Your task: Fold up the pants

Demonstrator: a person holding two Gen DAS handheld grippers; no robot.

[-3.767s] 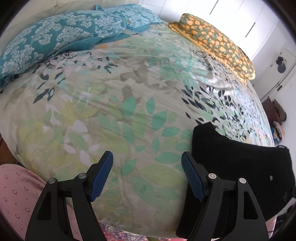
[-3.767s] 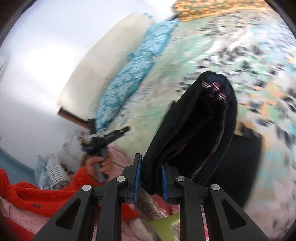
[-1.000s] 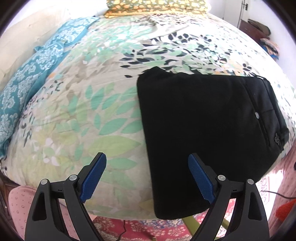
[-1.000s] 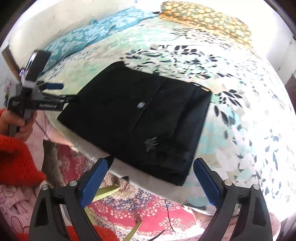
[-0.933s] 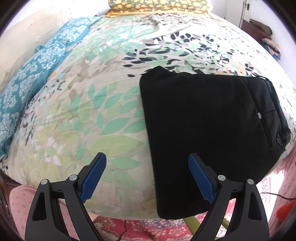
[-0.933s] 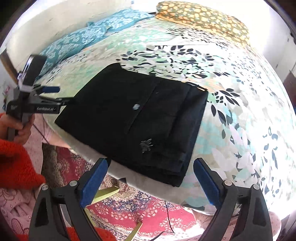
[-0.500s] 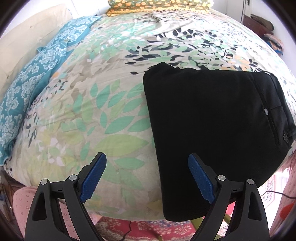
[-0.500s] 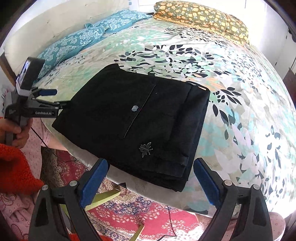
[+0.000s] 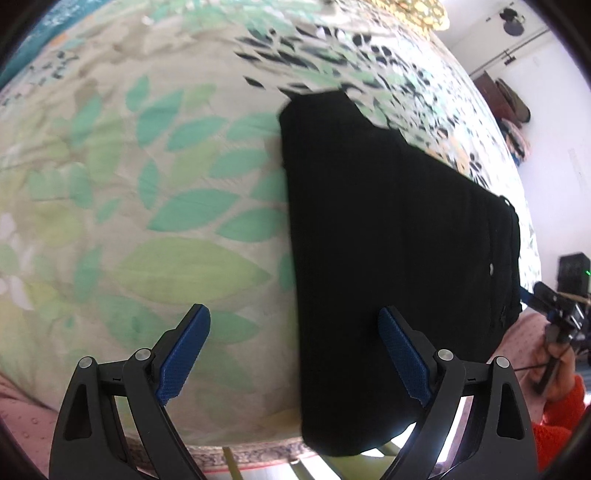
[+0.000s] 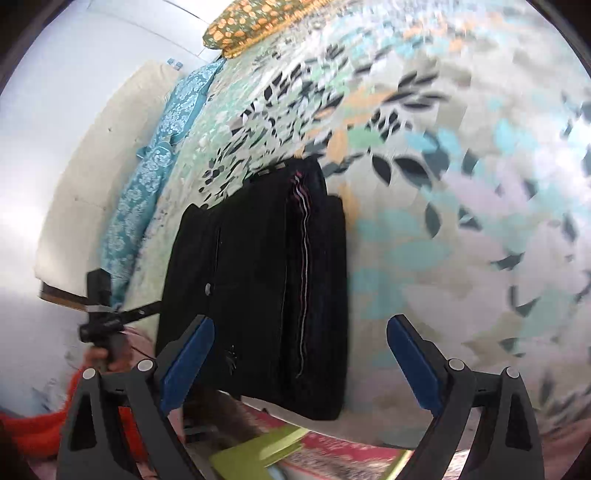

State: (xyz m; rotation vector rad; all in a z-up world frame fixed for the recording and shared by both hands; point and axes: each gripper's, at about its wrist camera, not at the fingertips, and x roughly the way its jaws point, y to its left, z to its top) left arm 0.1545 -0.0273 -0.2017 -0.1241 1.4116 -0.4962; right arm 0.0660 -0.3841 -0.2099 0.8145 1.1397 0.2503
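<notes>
Both grippers gape wide, holding nothing: left gripper (image 9: 293, 354) hovers over the near edge of the folded black fabric pants (image 9: 388, 236), right gripper (image 10: 297, 363) over their waistband end. Pants lie flat at the near edge of the leaf-print bedspread (image 9: 129, 184). Beyond: blurred teal patterned pillows (image 10: 155, 170), orange floral pillow (image 10: 255, 20).

A leaf-print bedspread (image 9: 155, 192) covers the bed. Blue pillows (image 10: 147, 184) line the headboard (image 10: 85, 155), an orange pillow (image 10: 258, 22) farther off; the red patterned stuff (image 10: 332, 446) below is perhaps a rug.
</notes>
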